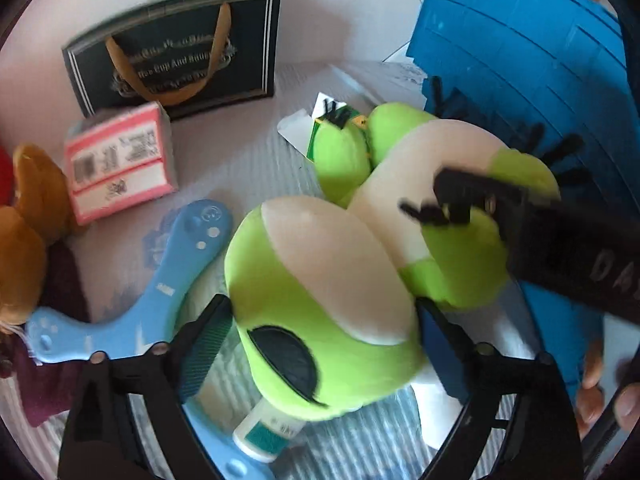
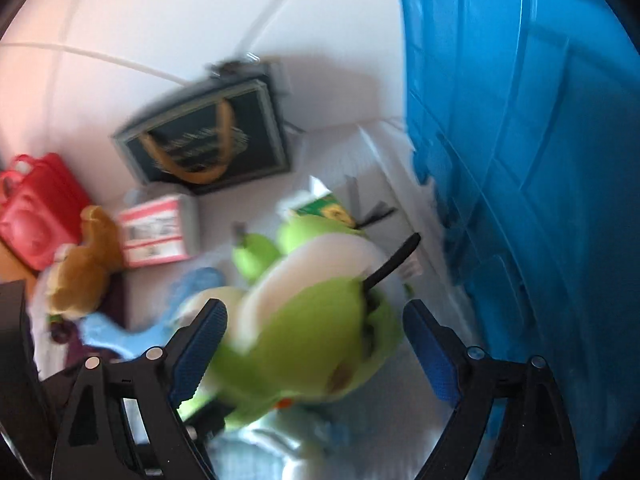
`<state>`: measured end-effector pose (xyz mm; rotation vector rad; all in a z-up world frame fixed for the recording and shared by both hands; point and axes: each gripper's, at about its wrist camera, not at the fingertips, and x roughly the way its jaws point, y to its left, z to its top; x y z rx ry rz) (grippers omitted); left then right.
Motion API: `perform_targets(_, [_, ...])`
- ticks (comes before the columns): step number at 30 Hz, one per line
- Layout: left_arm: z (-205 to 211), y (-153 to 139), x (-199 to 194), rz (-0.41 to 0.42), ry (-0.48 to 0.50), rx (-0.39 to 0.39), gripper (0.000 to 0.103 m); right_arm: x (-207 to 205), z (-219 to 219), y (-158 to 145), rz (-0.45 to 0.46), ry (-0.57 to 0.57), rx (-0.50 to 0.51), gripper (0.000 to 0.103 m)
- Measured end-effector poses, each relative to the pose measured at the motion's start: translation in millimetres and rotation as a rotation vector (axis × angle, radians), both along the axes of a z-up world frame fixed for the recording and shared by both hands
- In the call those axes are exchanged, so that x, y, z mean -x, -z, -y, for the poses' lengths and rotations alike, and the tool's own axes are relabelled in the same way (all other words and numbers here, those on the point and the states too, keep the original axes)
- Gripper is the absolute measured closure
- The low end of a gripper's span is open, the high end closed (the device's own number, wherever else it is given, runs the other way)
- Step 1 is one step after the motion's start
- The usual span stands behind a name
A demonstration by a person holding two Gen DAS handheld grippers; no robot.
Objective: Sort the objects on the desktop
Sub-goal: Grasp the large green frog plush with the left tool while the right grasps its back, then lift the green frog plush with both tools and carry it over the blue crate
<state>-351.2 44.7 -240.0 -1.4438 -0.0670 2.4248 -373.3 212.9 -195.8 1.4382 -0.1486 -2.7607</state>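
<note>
Now I am hovering both tools over the lime-green and cream plush frog toy (image 1: 320, 280), which is lying on the pale ribbed mat (image 1: 240, 168) just beside the big blue plastic crate (image 1: 520, 40), my landmark here. My left gripper (image 1: 324, 348) is standing spread wide, its ribbed pads either side of the frog's head near the black eye patch, not visibly pressing on it; my right gripper (image 2: 316, 352) is likewise spread, straddling the green body, and I am judging that its pads are not pressing either, though that view is blurring. I am expecting the frog to handle as a light, soft, squashy thing: nothing fragile, not slippery, but liable to sag and swing if I am pinching only a limb. I am thinking the narrower parts of the stuffed body are the places to close on, biting deep enough that the pile is not slipping out. On the far side of the frog from the crate, a light-blue plastic curved frame (image 1: 140, 300) is lying half under it, and a pink-and-white labelled carton (image 1: 120, 160) is sitting beyond, its barcode print too small to read. Farther from the crate, a black gift bag with gold handles (image 1: 176, 48) is showing blurred lettering; I am making out only something like "Cup And".
</note>
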Motion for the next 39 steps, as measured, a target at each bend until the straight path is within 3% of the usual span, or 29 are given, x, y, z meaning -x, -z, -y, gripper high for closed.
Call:
perform_targets(1, [4,4,4,0.012,-0.001,-0.034,0.014,2,-3,8,0.025,-0.002,0.008,0.027])
perform_targets(3, [10,7,3,0.009,0.019,-0.047,0.024,-2,-7,17,0.049,-0.022,-0.002,0.033])
perform_targets(7, [22,2,-23,-0.053,0.089,0.064,0.034,-26,-1,31,0.112,-0.074,0.057,0.038])
perform_targets(10, [35,0,-40,-0.090,0.103,0.129,0.034,-55,10,55,0.159,-0.117,0.163,0.039])
perform_targets(14, [37,0,-42,-0.103,0.090,0.152,0.029,-67,21,52,0.114,-0.117,0.158,0.038])
perform_targets(21, [25,2,-23,-0.114,0.082,0.157,0.021,-65,8,37,0.077,-0.071,0.129,0.031])
perform_targets(24, [25,3,-14,-0.107,0.080,0.143,0.018,-52,-1,25,0.042,-0.050,0.133,0.013])
perform_targets(25, [25,5,-11,-0.102,0.079,0.139,0.014,-44,-2,25,0.044,-0.047,0.137,0.009])
perform_targets(28, [25,15,1,-0.064,0.073,0.114,0.012,-16,0,44,0.123,-0.044,0.151,0.008])
perform_targets(30, [27,19,6,-0.061,0.053,0.107,0.015,-5,-3,63,0.156,-0.043,0.224,0.013])
perform_targets(31, [28,16,5,-0.070,0.049,0.086,0.024,-4,-5,66,0.148,-0.051,0.295,0.031])
perform_targets(32, [29,11,2,-0.088,0.046,0.081,0.028,-5,-6,64,0.136,-0.049,0.287,0.036])
perform_targets(34, [29,3,-4,-0.108,0.045,0.086,0.034,-12,3,51,0.092,-0.080,0.234,0.042])
perform_targets(39, [51,-50,-34,-0.225,-0.013,0.057,0.035,-42,21,1,-0.062,-0.144,0.181,0.043])
